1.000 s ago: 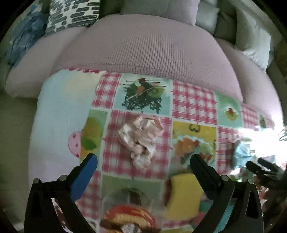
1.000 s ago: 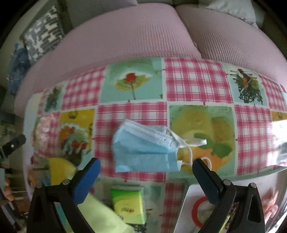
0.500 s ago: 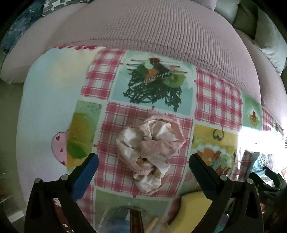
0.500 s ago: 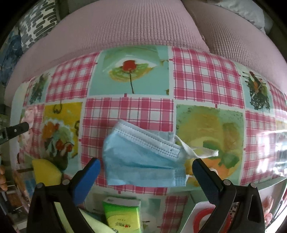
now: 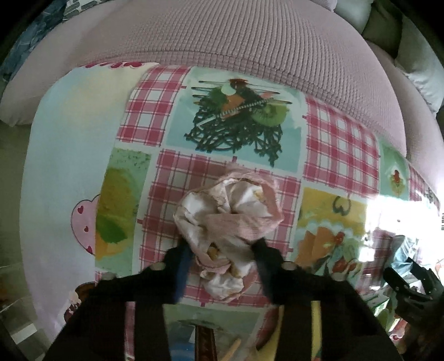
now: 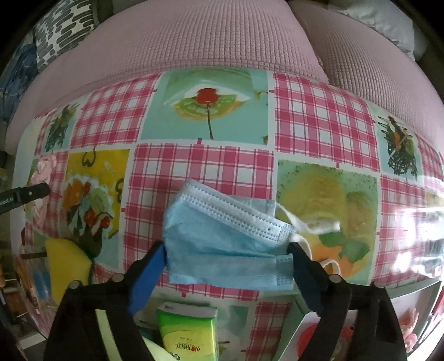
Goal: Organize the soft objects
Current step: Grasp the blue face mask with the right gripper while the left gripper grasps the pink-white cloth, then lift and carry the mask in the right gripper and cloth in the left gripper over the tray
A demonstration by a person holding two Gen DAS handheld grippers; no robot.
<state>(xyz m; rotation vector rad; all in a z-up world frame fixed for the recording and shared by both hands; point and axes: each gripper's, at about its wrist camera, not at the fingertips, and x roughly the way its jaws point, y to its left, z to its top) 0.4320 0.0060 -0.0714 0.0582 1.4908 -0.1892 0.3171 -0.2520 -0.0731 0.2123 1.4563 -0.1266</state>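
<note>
In the left wrist view a crumpled pink and white cloth (image 5: 230, 219) lies on the patterned tablecloth (image 5: 69, 155). My left gripper (image 5: 222, 251) has closed in on the cloth's near end, its fingers pressing both sides. In the right wrist view a folded blue face mask (image 6: 222, 236) with white ear loops lies on the tablecloth (image 6: 199, 166). My right gripper (image 6: 226, 251) is closed in on the mask's near half, one finger at each side edge. The left gripper's tip shows at the left edge of the right wrist view (image 6: 25, 194).
A pink sofa cushion (image 5: 236, 41) runs along the table's far edge, with patterned pillows (image 6: 63, 25) behind. A green tissue pack (image 6: 188, 330) and a yellow sponge (image 6: 66, 266) lie near the right gripper. A white box with a red mark (image 6: 319, 336) sits at lower right.
Both grippers moved forward and down onto their objects and their jaws closed from wide open: the left onto the crumpled cloth, the right onto the mask.
</note>
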